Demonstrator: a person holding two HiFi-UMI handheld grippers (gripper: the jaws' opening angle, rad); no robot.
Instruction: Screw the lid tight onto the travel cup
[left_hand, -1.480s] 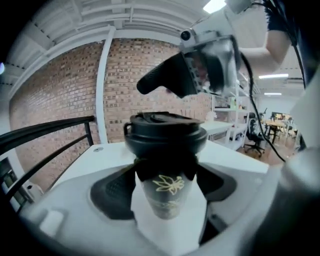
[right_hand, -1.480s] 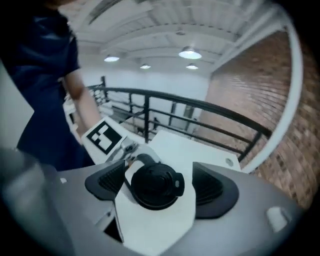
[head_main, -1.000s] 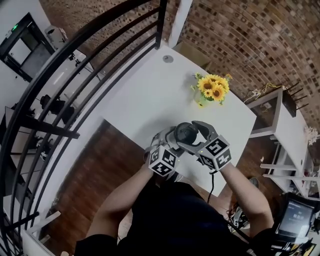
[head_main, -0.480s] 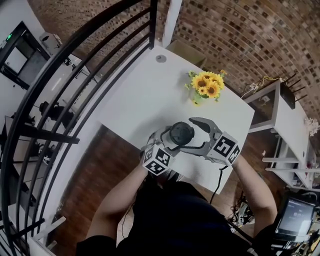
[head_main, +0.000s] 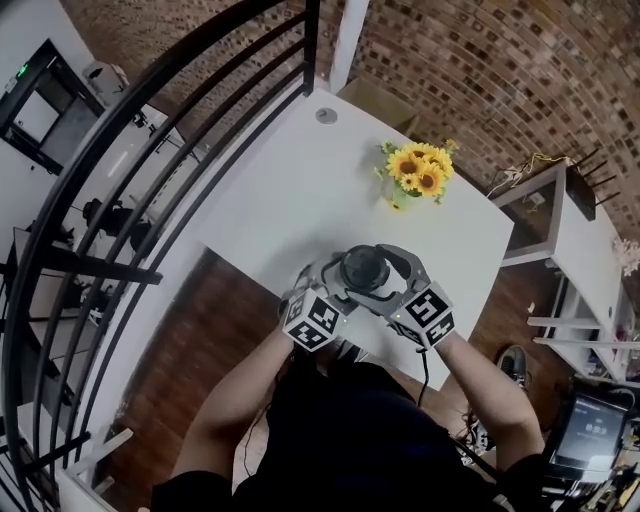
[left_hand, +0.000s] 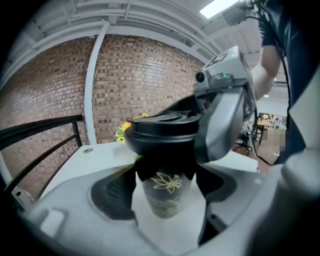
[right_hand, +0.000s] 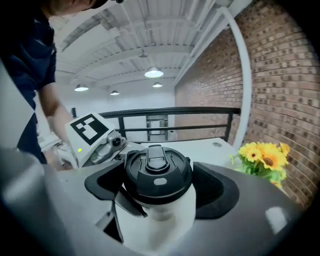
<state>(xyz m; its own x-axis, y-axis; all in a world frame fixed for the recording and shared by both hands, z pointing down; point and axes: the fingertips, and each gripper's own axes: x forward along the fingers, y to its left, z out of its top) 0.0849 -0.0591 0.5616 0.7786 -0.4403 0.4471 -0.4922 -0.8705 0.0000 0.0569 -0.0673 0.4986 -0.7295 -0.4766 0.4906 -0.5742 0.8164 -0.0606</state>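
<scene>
A travel cup (left_hand: 166, 197), pale with a yellow flower print, stands near the front edge of the white table (head_main: 290, 190). A black lid (right_hand: 157, 170) sits on top of it, also seen from above as the lid (head_main: 363, 267). My left gripper (left_hand: 165, 187) is shut on the cup's body below the lid, with a pad pressing each side. My right gripper (right_hand: 157, 185) reaches over from the right and is shut on the lid's rim. In the head view the left gripper (head_main: 325, 292) and right gripper (head_main: 388, 282) meet at the cup.
A small pot of sunflowers (head_main: 420, 172) stands on the table behind the cup, toward the right. A round cable hole (head_main: 325, 115) is at the table's far corner. A black railing (head_main: 150, 110) runs along the left, and brick wall lies beyond.
My right gripper has swung in from the right and its jaws have come in around the lid. The left gripper and the cup have stayed in place.
</scene>
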